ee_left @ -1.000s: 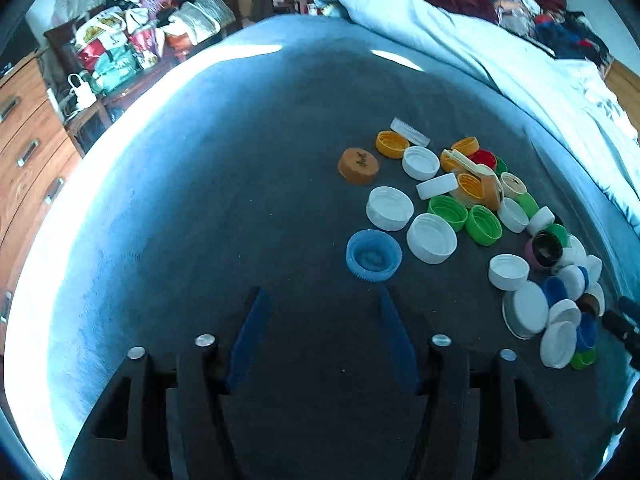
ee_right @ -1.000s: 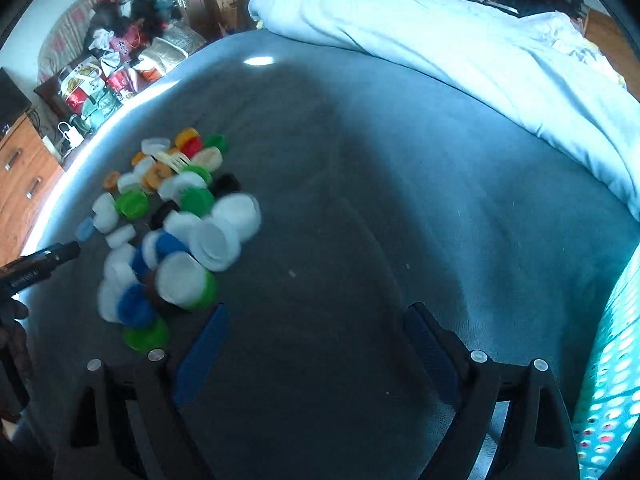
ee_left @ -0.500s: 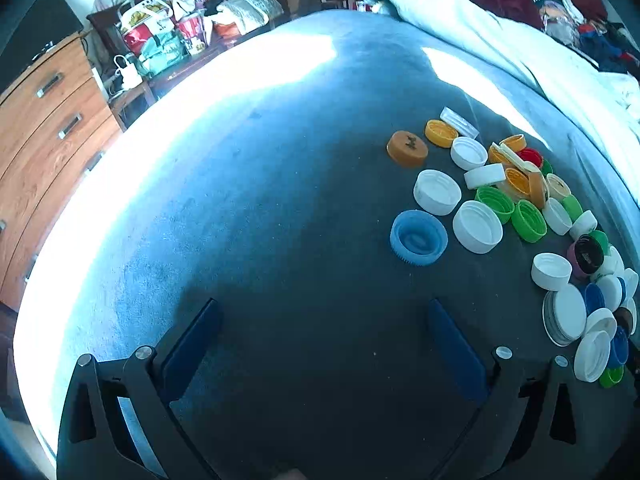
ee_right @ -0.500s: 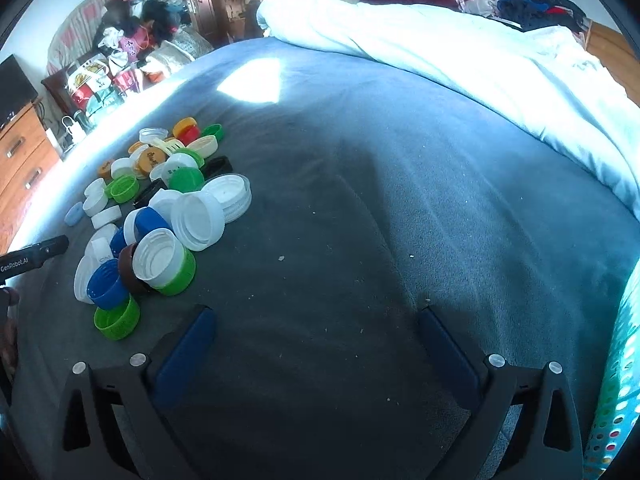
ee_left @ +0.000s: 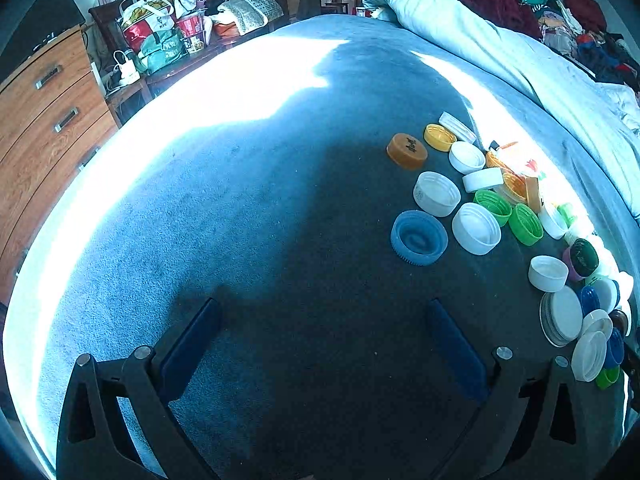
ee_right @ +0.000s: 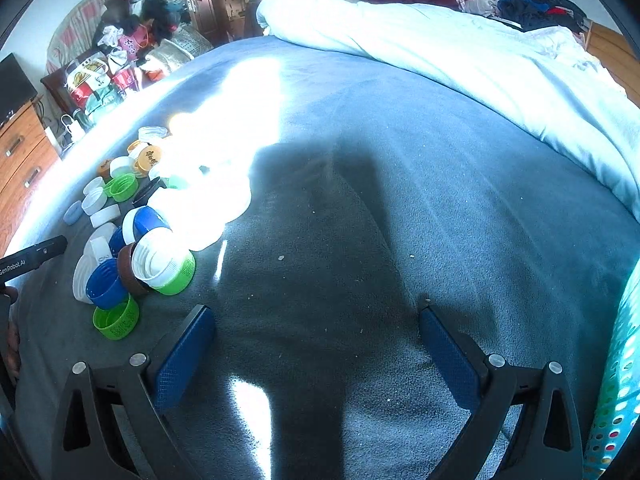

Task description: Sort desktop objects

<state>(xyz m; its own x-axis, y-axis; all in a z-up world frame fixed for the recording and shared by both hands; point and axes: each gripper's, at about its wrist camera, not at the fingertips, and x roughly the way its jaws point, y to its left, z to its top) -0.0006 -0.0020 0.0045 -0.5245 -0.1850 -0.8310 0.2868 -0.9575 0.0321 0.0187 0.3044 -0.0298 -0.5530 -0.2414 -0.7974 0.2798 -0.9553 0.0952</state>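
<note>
While both tools hang over bare cloth, nothing has been picked yet: sorting looks to be at its start

Left gripper (ee_left: 324, 344): jaws spread wide after opening over the last second, nothing between the blue pads, blue bedspread (ee_left: 248, 216) below

Right gripper (ee_right: 316, 344): jaws likewise at full spread, just finished opening, empty; pile sits off to its left

Caps pile (ee_left: 500, 216): loose heap of bottle caps on the bedspread, white, green, blue, orange, yellow, many touching or overlapping

Nearest pick, left: light blue ribbed cap (ee_left: 419, 232), open side up, just beside a white cap (ee_left: 476, 228) but not under anything

Nearest pick, right: green cap (ee_right: 116, 318) lying apart at the near edge of the heap

Method, judged: take outliers first; bring pads down either side of the rim, squarely across the diameter; soft cloth may let a cap tip, so close gently

Risk: stacked caps (ee_right: 160, 266) may come up together

Basket (ee_right: 616, 380): perforated teal wall at far right, possibly a bin for sorted caps; cannot confirm

Writing: "KFC" on a bag (ee_left: 150, 20) on the side table; "GenRobot.AI" on the other tool's finger (ee_right: 34, 258); orange cap (ee_left: 406, 151) bears a dark mark, unreadable
</note>
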